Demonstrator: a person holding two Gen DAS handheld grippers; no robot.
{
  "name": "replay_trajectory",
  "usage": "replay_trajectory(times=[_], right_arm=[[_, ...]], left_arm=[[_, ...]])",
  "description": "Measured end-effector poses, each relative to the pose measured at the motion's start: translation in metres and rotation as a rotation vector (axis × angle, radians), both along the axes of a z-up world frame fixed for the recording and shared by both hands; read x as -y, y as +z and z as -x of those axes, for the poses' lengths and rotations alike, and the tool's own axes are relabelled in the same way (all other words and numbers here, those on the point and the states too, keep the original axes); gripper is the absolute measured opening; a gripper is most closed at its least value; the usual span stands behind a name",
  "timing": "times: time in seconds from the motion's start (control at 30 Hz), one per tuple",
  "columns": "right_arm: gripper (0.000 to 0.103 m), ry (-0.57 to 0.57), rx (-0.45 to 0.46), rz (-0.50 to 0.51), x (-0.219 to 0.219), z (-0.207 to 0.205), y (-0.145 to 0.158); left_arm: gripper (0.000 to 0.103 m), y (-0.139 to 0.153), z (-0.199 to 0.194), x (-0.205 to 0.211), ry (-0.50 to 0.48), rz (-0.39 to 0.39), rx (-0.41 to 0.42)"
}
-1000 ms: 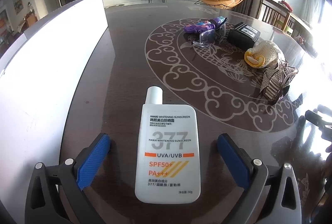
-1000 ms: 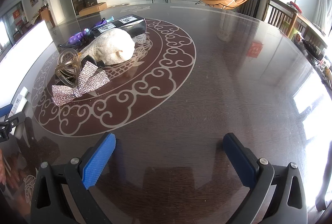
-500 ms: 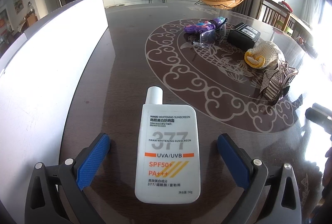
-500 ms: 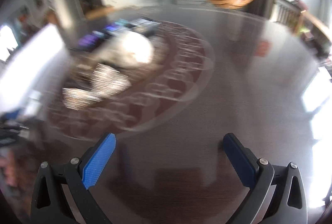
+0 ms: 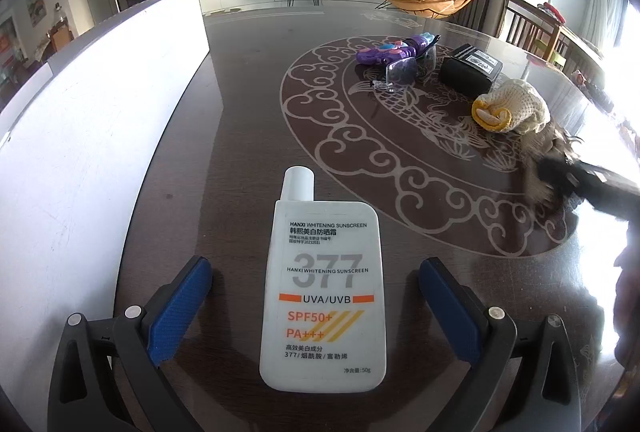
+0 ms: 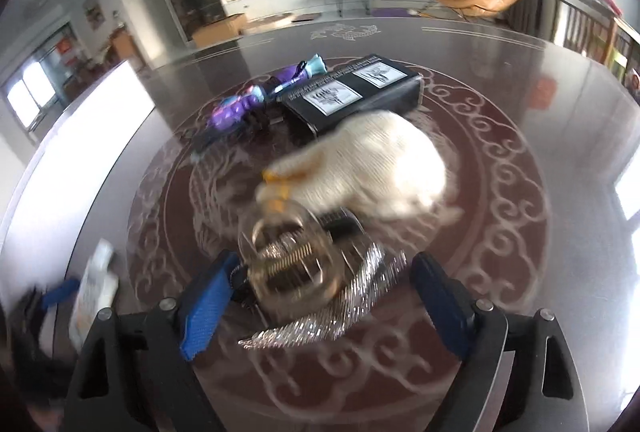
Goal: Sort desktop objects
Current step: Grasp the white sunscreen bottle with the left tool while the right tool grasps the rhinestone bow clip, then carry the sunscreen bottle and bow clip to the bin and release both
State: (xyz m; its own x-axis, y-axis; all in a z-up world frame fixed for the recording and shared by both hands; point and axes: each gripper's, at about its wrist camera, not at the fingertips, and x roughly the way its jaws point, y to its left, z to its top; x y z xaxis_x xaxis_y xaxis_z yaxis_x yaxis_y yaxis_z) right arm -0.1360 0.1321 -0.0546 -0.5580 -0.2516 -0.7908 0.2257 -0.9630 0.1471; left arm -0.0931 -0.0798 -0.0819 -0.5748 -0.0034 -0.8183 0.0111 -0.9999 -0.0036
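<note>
The step in hand looks like a pickup on the right side: the right gripper (image 6: 316,296) frames a hair claw with a sparkly silver bow (image 6: 308,284) low in the centre of its blurred view, and its jaws have just been closing in, though they stand apart and, as far as the blur allows, neither blue pad presses the clip yet. The left gripper (image 5: 316,308) hangs with jaws wide apart around a white sunscreen bottle (image 5: 324,292) lying flat on the table (image 5: 240,151), gaps showing on both sides. The next move probably calls for squeezing on the claw's body, not the floppy bow, without nudging the cream knitted bundle (image 6: 380,167) just behind it. The right wrist view alone shows the clip between the fingers, with the black box (image 6: 352,95) and purple toy (image 6: 248,103) behind. The left wrist view alone shows the white bin wall (image 5: 100,111) filling the left of the frame and clear goggles (image 5: 400,71) by the toy.
</note>
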Motion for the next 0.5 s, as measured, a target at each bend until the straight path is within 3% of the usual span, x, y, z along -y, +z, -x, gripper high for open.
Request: replay_trajectory(times=[0.13,0.27,0.3,0.33,0.37,0.4,0.43,0.5], right_arm=[[0.089,0.029,-0.014,0.052,-0.024,-0.014,0.004],[0.089,0.045,0.01,0.036,-0.014,-0.003,-0.001],[0.09,0.047,0.012,0.024,-0.009,0.0,-0.002],[0.09,0.042,0.001,0.005,-0.005,-0.001,-0.003],[0.086,0.04,-0.006,-0.009,-0.001,-0.001,-0.003],[0.069,0.032,-0.019,-0.022,0.003,-0.002,-0.003],[0.059,0.032,-0.023,-0.02,0.003,-0.005,-0.002],[0.056,0.032,-0.016,0.002,-0.001,-0.01,0.0]], left_arm=[[0.103,0.0,0.001,0.0,0.007,0.005,0.0],[0.103,0.0,0.001,0.0,-0.03,0.004,0.019],[0.093,0.001,0.0,-0.001,-0.048,0.007,0.015],[0.071,0.004,-0.003,-0.002,-0.071,0.009,-0.008],[0.059,0.007,-0.004,-0.003,-0.085,0.011,-0.02],[0.051,0.009,-0.005,-0.003,-0.09,0.013,-0.024],[0.051,0.01,-0.005,-0.005,-0.081,0.005,-0.017],[0.051,0.01,-0.009,-0.005,-0.069,0.006,-0.026]])
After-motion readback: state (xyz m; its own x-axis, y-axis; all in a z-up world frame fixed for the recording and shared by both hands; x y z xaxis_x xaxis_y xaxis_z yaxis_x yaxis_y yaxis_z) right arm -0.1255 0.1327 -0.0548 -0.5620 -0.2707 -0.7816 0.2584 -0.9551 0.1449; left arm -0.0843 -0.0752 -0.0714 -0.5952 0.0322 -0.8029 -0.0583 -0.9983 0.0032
